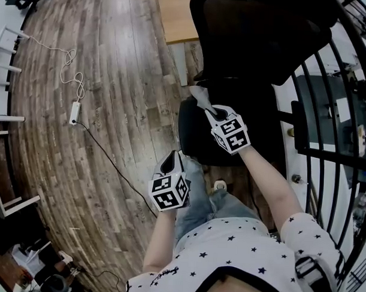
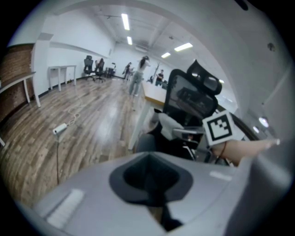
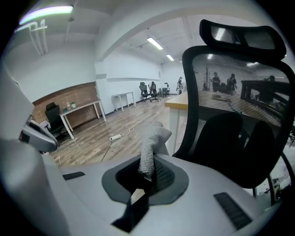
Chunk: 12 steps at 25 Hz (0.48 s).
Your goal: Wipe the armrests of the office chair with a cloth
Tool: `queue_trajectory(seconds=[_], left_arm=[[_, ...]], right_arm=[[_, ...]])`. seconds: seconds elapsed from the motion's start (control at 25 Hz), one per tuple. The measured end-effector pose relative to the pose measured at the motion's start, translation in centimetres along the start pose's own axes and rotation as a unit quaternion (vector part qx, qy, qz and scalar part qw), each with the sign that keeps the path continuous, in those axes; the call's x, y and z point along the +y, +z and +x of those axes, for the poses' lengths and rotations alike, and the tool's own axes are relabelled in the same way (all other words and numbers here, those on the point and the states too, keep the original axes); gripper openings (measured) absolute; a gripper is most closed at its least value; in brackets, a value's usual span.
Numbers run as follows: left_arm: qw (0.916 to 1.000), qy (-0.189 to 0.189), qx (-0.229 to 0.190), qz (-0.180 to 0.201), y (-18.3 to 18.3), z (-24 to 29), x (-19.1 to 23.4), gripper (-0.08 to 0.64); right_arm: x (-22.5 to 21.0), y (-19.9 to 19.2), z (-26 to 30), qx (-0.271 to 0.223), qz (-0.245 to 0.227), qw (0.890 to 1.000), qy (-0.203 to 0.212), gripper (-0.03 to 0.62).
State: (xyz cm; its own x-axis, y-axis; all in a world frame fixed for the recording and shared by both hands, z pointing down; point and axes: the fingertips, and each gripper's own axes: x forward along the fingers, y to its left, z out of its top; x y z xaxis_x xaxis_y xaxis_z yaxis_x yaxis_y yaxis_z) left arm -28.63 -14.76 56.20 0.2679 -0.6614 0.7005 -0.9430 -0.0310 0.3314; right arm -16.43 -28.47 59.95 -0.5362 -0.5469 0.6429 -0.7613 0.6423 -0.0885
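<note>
The black office chair [image 1: 234, 66] stands ahead of me, with its mesh backrest [image 3: 235, 110] filling the right gripper view. My right gripper [image 1: 209, 107] is over the front left of the seat [image 1: 198, 134], shut on a grey cloth [image 1: 201, 95]. The cloth [image 3: 150, 150] sticks up out of its jaws, hanging free in the air. The left gripper [image 1: 170, 165] hangs lower, beside my leg, apart from the chair. It is shut with nothing in it [image 2: 150, 184]. From there the chair [image 2: 189, 99] and the cloth [image 2: 168, 123] show ahead. I cannot make out the armrests clearly.
A white power strip [image 1: 75, 112] with its cables lies on the wooden floor at the left. A black metal rack [image 1: 328, 117] stands close on the right of the chair. A wooden desk top [image 1: 175, 16] lies behind the chair. White desks [image 1: 5, 76] line the left edge.
</note>
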Motion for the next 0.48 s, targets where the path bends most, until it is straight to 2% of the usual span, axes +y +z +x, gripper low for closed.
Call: queue_trajectory(seconds=[0.48], left_arm=[[0.9997,-0.009,0.023,-0.007,-0.5,1.7,1.7,0.005]], right_arm=[[-2.6,-0.4,7.1,0.044,-0.041,0.997,-0.043,0.031]])
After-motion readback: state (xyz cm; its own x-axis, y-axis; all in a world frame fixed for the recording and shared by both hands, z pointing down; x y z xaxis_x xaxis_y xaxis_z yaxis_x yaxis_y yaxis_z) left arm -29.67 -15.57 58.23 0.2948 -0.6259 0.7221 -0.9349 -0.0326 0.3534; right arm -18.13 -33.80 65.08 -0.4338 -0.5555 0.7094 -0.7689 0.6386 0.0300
